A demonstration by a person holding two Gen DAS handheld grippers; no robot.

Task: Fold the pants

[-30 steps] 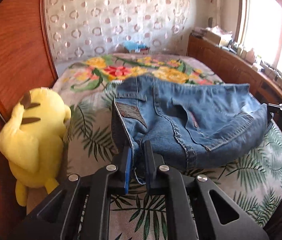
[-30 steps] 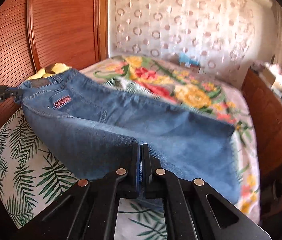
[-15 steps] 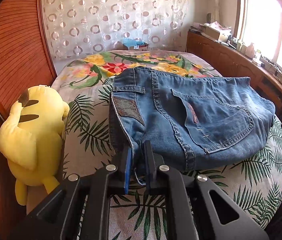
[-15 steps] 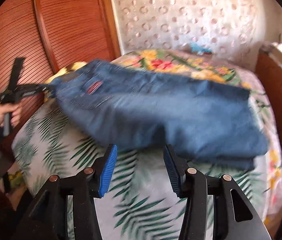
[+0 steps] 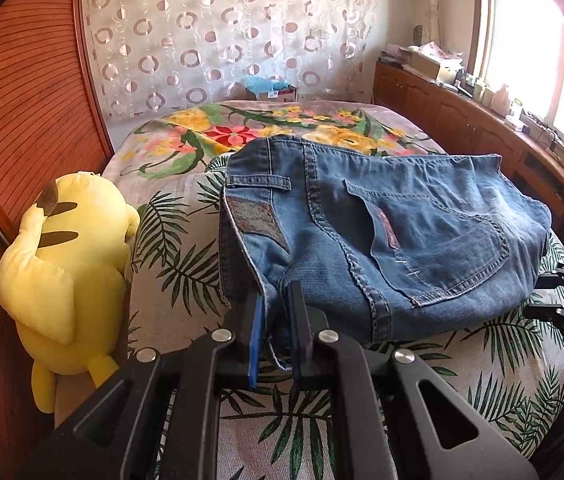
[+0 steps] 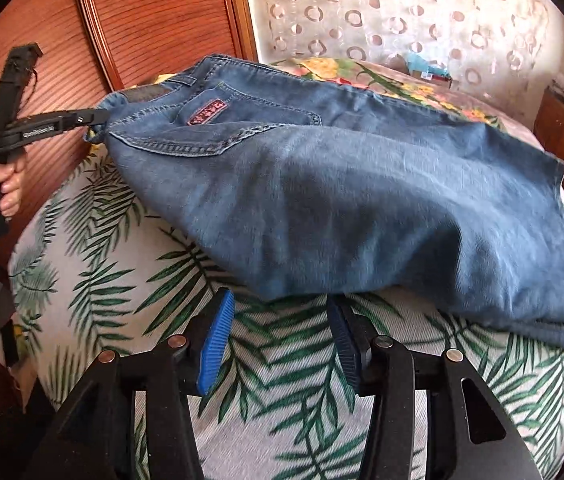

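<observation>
You are working partway through the fold: the pants (image 5: 386, 240) are lying doubled over on the bed (image 5: 170, 240), back pocket uppermost, across the palm-leaf cover near its front edge. Your left gripper (image 5: 275, 322) is holding its jaws narrow, clamped on the waistband corner, and in the right wrist view that corner is sitting slightly raised off the bed while the rest of the denim is resting flat. Your right gripper (image 6: 280, 342) is holding its jaws wide with nothing between them, hovering just short of the folded edge of the pants (image 6: 342, 200), over bare cover. The step in hand appears to be setting down a completed fold. The next move is likely calling for the right gripper to take a new hold along the near or far edge, so that both grippers are carrying the fabric evenly into another fold. A yellow plush toy (image 5: 62, 260) is sitting beside the bed, apart from the pants.
</observation>
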